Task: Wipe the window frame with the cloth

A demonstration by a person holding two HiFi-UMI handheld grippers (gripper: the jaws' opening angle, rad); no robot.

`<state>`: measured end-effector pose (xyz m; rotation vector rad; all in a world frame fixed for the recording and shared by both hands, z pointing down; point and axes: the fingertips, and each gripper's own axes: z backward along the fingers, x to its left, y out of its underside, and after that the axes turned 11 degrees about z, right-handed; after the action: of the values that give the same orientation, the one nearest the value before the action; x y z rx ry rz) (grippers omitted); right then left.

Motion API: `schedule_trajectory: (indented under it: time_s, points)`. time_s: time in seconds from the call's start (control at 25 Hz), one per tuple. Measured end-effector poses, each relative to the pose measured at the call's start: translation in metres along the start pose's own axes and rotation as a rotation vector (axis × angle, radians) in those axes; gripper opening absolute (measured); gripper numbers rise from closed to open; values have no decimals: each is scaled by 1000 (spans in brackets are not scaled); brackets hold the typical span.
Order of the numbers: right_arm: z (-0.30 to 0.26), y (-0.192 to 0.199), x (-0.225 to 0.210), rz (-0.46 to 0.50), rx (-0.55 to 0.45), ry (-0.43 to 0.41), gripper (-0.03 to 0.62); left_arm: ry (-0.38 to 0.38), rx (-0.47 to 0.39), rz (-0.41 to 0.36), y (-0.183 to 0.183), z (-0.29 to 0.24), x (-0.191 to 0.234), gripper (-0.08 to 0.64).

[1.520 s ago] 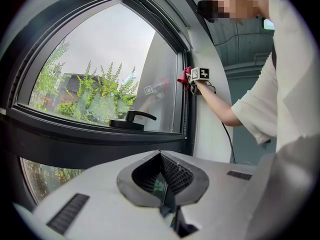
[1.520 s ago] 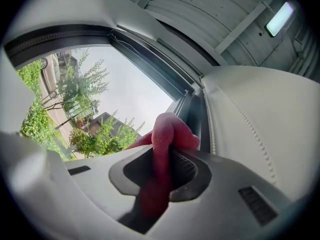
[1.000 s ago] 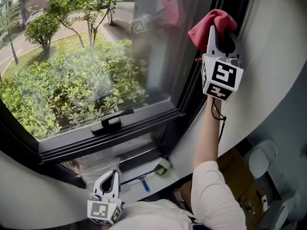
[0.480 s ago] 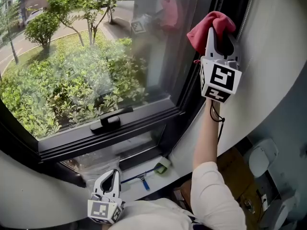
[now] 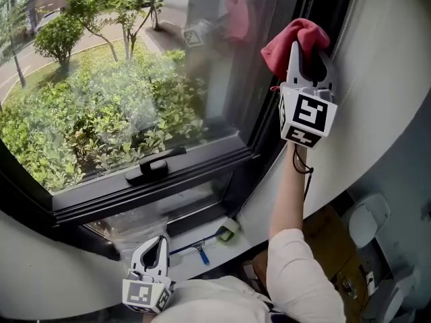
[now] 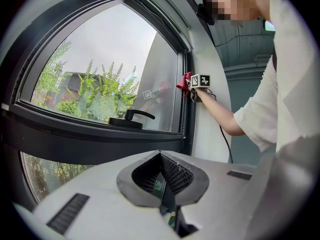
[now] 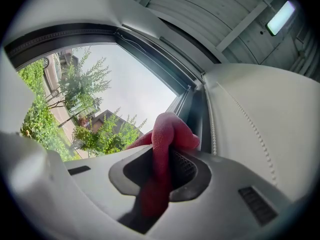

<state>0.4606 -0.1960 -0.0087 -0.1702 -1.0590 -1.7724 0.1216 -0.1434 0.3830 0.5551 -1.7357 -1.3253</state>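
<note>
A red cloth (image 5: 291,40) is bunched between the jaws of my right gripper (image 5: 310,49), which is shut on it and held high. The cloth presses against the dark vertical window frame (image 5: 269,120) at the pane's right side. From the right gripper view the cloth (image 7: 167,134) bulges out of the jaws against the frame (image 7: 196,111). The left gripper view shows the cloth (image 6: 185,81) and frame (image 6: 186,119) from afar. My left gripper (image 5: 157,242) hangs low near the sill, its jaws shut on nothing (image 6: 163,196).
A black window handle (image 5: 155,167) sits on the lower sash. On the sill lie a blue-handled tool (image 5: 200,252) and a small pale-green piece (image 5: 229,232). The curved white wall (image 5: 384,79) flanks the frame on the right. A cardboard box (image 5: 335,247) stands below.
The right gripper with the cloth has slid a little down along the vertical frame. The left gripper has stayed where it was.
</note>
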Motion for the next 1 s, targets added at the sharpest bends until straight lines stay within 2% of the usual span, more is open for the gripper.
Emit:
schedule_trajectory:
  time_s: [0.56, 1.0]
  points:
    - [9, 9, 7, -28, 11, -16, 87, 12, -8, 16, -3, -4, -6, 9]
    - [18, 18, 16, -10, 28, -28, 87, 16, -1, 25, 1, -5, -2, 8]
